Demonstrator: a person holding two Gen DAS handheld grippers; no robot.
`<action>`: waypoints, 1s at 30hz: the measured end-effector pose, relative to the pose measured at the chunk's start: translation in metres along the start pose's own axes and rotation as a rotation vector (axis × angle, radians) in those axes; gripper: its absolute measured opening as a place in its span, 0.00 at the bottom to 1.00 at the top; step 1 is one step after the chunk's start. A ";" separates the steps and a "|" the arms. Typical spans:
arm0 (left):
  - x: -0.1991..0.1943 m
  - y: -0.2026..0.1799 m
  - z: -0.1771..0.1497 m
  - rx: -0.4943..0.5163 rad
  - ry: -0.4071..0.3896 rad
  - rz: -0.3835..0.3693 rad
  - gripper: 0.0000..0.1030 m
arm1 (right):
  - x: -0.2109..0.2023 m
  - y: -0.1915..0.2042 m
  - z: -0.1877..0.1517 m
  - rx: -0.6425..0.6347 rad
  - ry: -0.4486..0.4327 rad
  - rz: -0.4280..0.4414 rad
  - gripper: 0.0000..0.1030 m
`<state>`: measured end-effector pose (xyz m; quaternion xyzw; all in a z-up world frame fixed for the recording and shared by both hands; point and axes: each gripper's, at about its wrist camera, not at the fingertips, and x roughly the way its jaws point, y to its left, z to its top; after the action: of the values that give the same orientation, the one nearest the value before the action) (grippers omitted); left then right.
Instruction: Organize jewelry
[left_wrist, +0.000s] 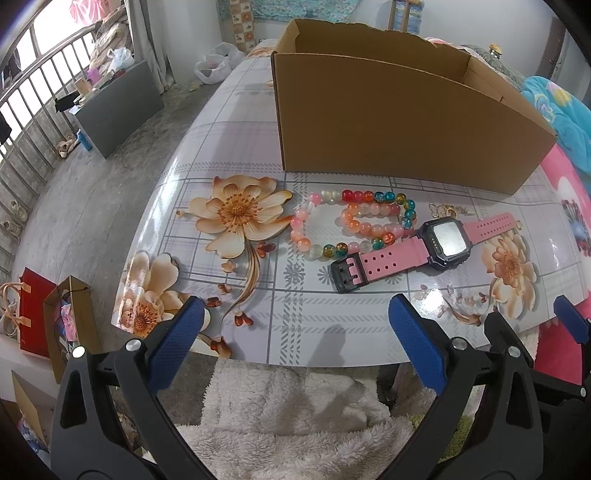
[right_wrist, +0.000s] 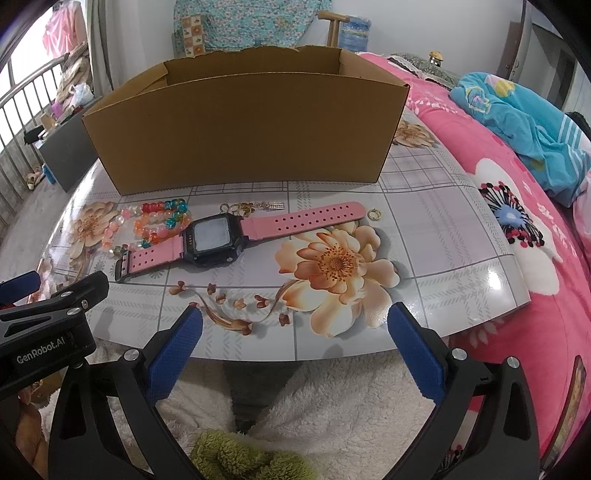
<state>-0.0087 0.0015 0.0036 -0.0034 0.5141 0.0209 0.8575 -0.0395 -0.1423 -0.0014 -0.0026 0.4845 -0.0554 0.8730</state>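
Note:
A pink-strapped watch (left_wrist: 428, 247) with a black square face lies on the flowered table, also in the right wrist view (right_wrist: 221, 238). A bead bracelet (left_wrist: 354, 221) of pink, orange, red and teal beads lies left of it (right_wrist: 155, 221). Small gold pieces (right_wrist: 255, 207) and a gold ring (right_wrist: 375, 214) lie behind the strap. An open cardboard box (left_wrist: 399, 122) stands behind them (right_wrist: 243, 125). My left gripper (left_wrist: 295, 332) is open and empty at the table's near edge. My right gripper (right_wrist: 295, 336) is open and empty, to the right of the left one.
The table (right_wrist: 424, 229) has a glossy flowered cover. A pink bed with a blue blanket (right_wrist: 532, 125) lies to the right. A white fluffy fabric (left_wrist: 288, 406) lies below the near edge. Bags (left_wrist: 55, 325) and a dark bench (left_wrist: 118, 107) stand on the floor at left.

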 end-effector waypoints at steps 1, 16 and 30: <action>0.000 0.001 0.000 -0.001 0.001 0.000 0.93 | 0.000 0.000 0.000 0.001 0.000 0.000 0.95; 0.009 0.014 0.004 0.029 -0.013 -0.027 0.93 | -0.004 -0.003 0.006 -0.014 -0.032 0.083 0.95; 0.006 0.071 0.015 0.075 -0.205 -0.308 0.94 | 0.001 0.032 0.037 -0.593 -0.164 0.278 0.88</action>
<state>0.0050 0.0734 0.0062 -0.0481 0.4178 -0.1296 0.8980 -0.0047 -0.1122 0.0151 -0.1946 0.4033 0.2080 0.8696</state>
